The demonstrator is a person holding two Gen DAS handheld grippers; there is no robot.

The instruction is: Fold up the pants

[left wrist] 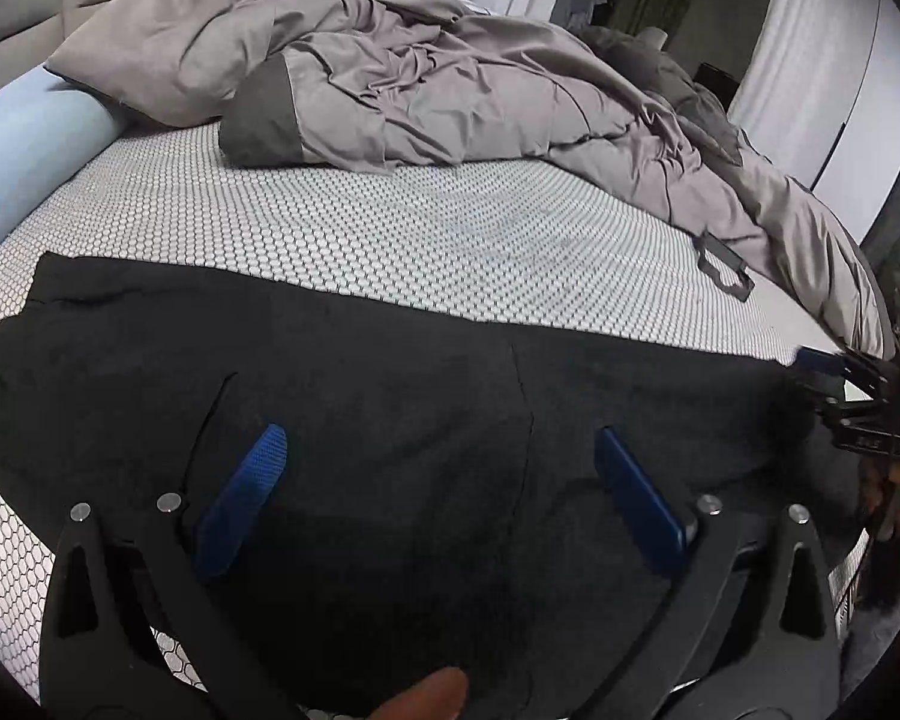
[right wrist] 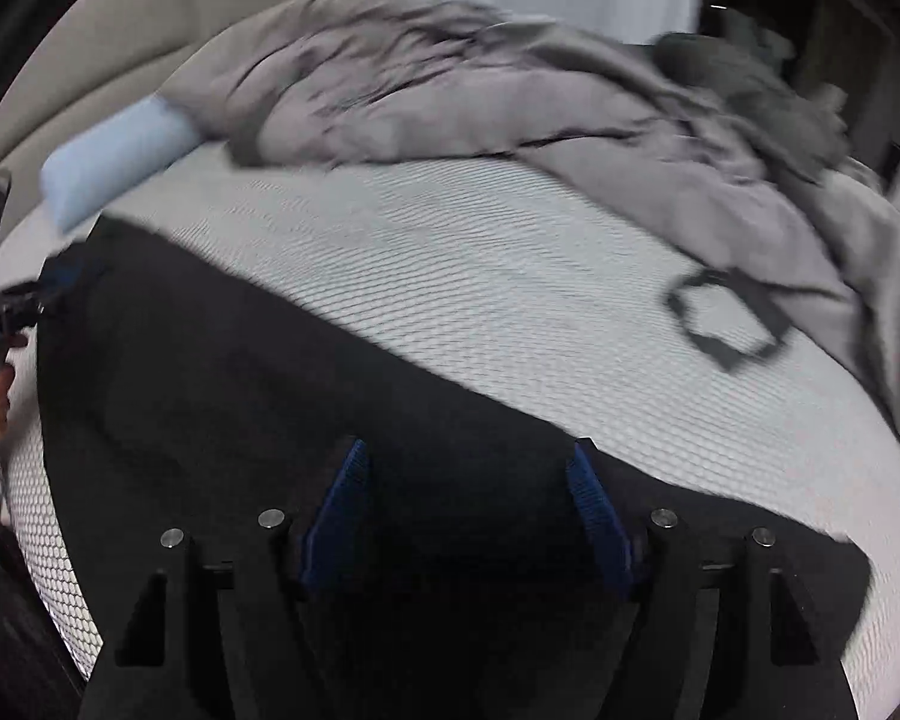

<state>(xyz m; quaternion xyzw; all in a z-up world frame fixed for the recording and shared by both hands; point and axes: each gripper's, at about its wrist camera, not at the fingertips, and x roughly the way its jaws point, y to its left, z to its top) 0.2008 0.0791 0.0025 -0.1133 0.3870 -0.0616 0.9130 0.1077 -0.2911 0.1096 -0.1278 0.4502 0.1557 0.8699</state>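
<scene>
Pants (left wrist: 390,420), black, lie spread flat across the near part of my mattress (left wrist: 390,240), with the rumpled grey duvet (left wrist: 450,78) heaped at the far side. My left gripper (left wrist: 438,444) hangs over them with jaws wide apart. My right gripper (right wrist: 468,456) does too, fingers spread, holding nothing.

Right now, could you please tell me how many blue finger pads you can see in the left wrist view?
3. Two belong to the left tongs, one pad on each side, over the black pants. A third is on the right tongs at the far right edge; its partner may be hidden.
</scene>
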